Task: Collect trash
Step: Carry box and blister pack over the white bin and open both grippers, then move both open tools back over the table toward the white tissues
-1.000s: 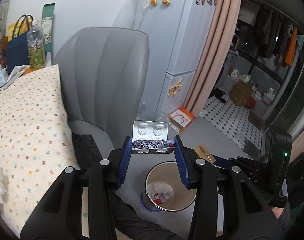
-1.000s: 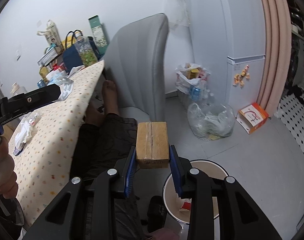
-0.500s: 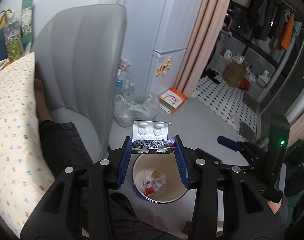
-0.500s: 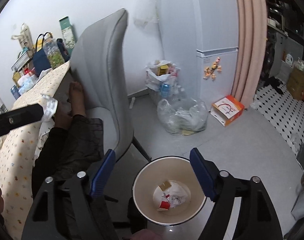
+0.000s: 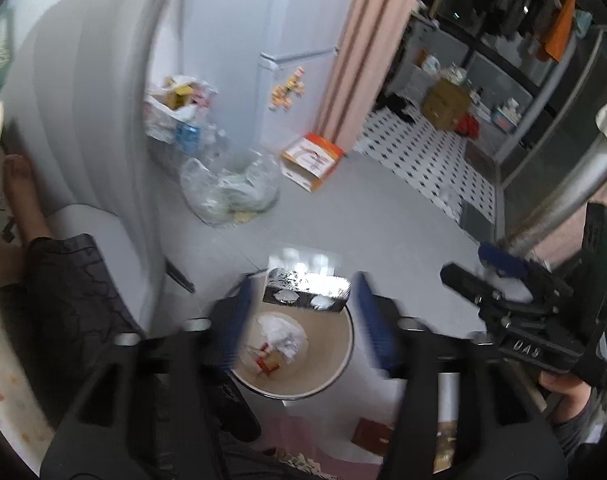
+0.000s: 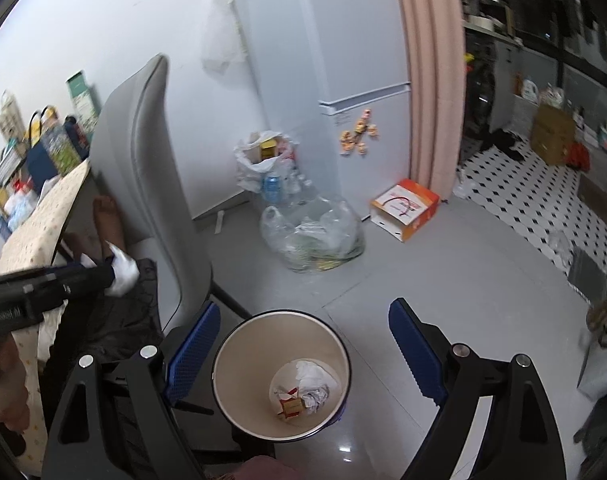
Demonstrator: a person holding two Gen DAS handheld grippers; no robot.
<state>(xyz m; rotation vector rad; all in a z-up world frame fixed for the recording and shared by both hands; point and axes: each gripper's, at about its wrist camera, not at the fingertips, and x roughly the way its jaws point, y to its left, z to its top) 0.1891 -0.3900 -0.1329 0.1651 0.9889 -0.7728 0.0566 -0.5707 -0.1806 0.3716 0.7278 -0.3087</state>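
A round cream trash bin (image 5: pixel 303 360) stands on the grey floor with crumpled paper and small wrappers in its bottom; it also shows in the right wrist view (image 6: pixel 281 376). My left gripper (image 5: pixel 303 312) is open above the bin. A silver pill blister pack (image 5: pixel 305 286) is loose between its blue pads, touching neither, over the bin's far rim. My right gripper (image 6: pixel 301 348) is wide open and empty above the bin. It also shows at the right of the left wrist view (image 5: pixel 499 268).
A grey chair (image 6: pixel 143 184) stands left of the bin, with a person's legs beside it. A clear bag of trash (image 6: pixel 315 232), a white bag of bottles (image 6: pixel 265 164) and an orange-white box (image 6: pixel 403 208) lie by the fridge (image 6: pixel 327 80). A dotted tablecloth (image 6: pixel 35 220) is far left.
My left gripper has opened and let go of the blister pack over the bin. My right gripper dropped the cardboard box one second ago and stays open above the bin.
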